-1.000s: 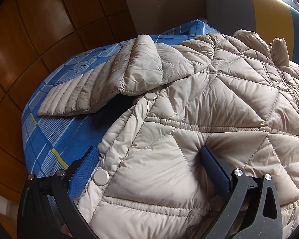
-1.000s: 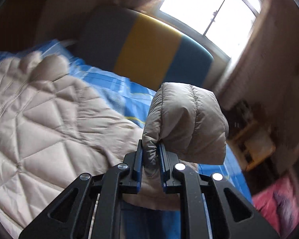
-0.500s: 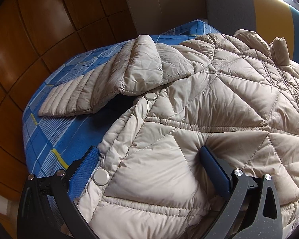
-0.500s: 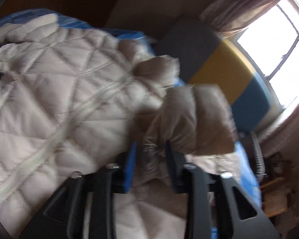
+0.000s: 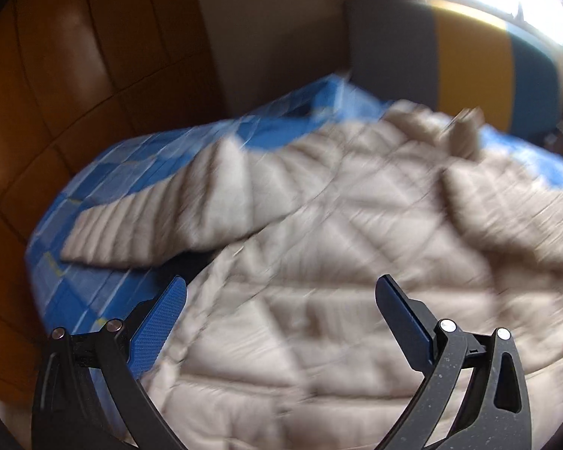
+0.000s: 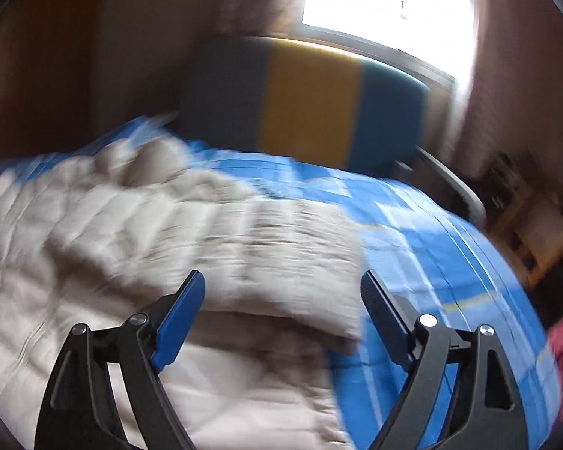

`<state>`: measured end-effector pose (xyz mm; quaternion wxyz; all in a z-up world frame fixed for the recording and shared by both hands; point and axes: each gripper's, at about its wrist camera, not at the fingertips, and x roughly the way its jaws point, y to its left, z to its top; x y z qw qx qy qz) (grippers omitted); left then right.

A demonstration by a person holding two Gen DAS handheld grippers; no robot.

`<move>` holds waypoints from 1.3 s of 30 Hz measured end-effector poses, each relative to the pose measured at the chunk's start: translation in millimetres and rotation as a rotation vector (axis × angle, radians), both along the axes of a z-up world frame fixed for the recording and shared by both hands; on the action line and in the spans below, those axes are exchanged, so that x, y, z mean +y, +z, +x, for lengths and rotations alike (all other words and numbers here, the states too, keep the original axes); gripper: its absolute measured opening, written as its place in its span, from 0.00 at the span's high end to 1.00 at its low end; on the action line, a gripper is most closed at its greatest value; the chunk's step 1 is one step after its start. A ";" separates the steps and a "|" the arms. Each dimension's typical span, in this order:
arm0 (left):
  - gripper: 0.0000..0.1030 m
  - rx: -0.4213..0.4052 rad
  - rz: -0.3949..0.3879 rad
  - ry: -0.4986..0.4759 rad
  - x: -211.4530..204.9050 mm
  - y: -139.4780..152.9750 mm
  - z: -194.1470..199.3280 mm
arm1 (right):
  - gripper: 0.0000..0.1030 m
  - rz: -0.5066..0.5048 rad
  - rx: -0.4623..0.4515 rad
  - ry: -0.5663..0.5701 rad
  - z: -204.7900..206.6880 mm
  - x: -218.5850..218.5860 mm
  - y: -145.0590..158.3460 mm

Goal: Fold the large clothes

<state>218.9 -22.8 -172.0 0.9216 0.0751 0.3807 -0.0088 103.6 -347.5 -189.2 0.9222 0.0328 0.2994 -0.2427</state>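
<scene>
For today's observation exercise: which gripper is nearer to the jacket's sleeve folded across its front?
Right. The right gripper hovers open just before that sleeve; the left gripper is open over the jacket's other side.

Bed (image 5: 94,288) covered by a blue plaid sheet (image 6: 450,262) with thin yellow lines. Spread directly on it, a beige quilted puffer jacket (image 5: 319,318), filling near and middle ground. One sleeve (image 5: 161,221) stretched out left onto bare sheet; the other sleeve (image 6: 281,240) folded across the jacket's right side. Both views blurred.
</scene>
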 end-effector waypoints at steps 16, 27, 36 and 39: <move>0.80 0.236 -0.188 -0.205 -117.0 -56.5 90.2 | 0.10 0.206 -0.084 -0.262 -36.5 -67.2 -16.5; 1.00 0.157 -0.232 -0.114 -58.4 -60.0 75.7 | 0.11 0.297 -0.014 -0.229 -25.9 -79.5 -4.9; 0.15 0.119 -0.358 -0.164 -85.9 -33.9 78.7 | 0.11 0.274 -0.001 -0.214 -5.4 -79.6 7.9; 0.18 0.103 -0.330 -0.209 -108.9 -32.4 83.7 | 0.11 0.257 0.012 -0.237 -7.6 -82.4 2.5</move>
